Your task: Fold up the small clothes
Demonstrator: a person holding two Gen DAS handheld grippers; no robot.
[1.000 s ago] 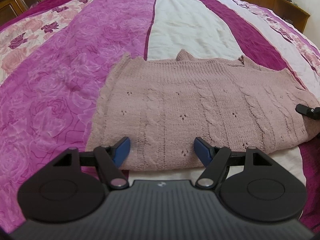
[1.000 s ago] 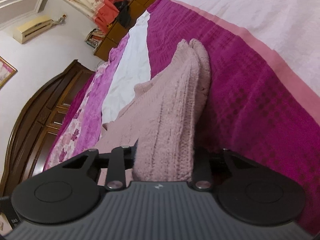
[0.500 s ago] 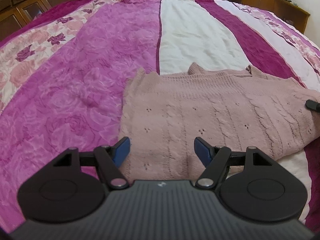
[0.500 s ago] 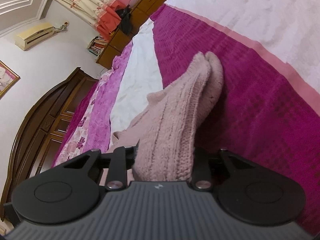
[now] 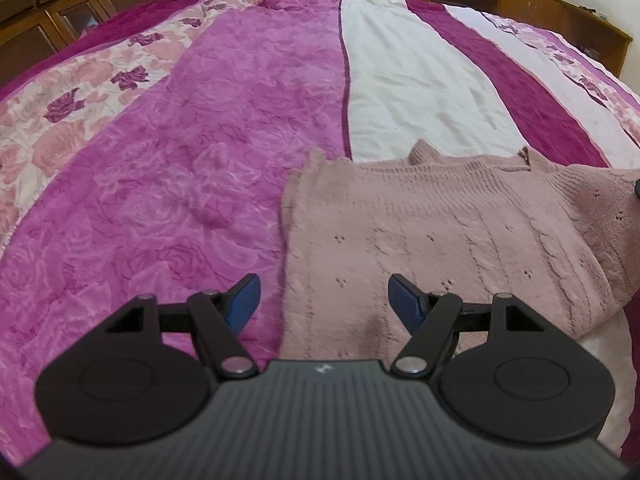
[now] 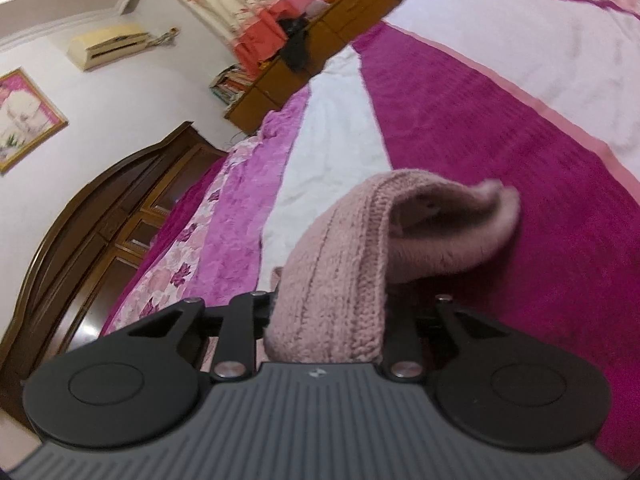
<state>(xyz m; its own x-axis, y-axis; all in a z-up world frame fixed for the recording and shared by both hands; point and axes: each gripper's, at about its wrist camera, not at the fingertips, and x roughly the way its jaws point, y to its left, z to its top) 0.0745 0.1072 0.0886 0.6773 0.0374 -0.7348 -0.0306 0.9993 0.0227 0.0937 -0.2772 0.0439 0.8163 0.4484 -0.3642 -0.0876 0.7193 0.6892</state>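
The sweater, a dusty-pink cable knit, is lying flat on the bedspread, straddling the seam between its magenta rose panel and its white stripe, with the neckline at the far edge. The sweater's right end is lifting off the bedspread.

Left gripper: its jaws are standing wide apart with nothing between them. The 2 blue pads are showing bare. The gripper is hovering over the sweater's near left corner; the left pad is sitting over the magenta panel just outside the sweater's left edge, the right pad over the knit. No contact with the sweater is visible.

Right gripper: its jaws are closing on a thick bunch of the sweater, which is filling the gap between them and hiding the pads. Beyond the grip, the knit is drooping over in a loose fold whose open end is hanging above the dark magenta stripe of the bedspread. The view is blurring at that fold. In the left view, only a small black tip of this gripper is showing at the sweater's far right end.

A dark wooden headboard is standing left of the sweater in the right view.
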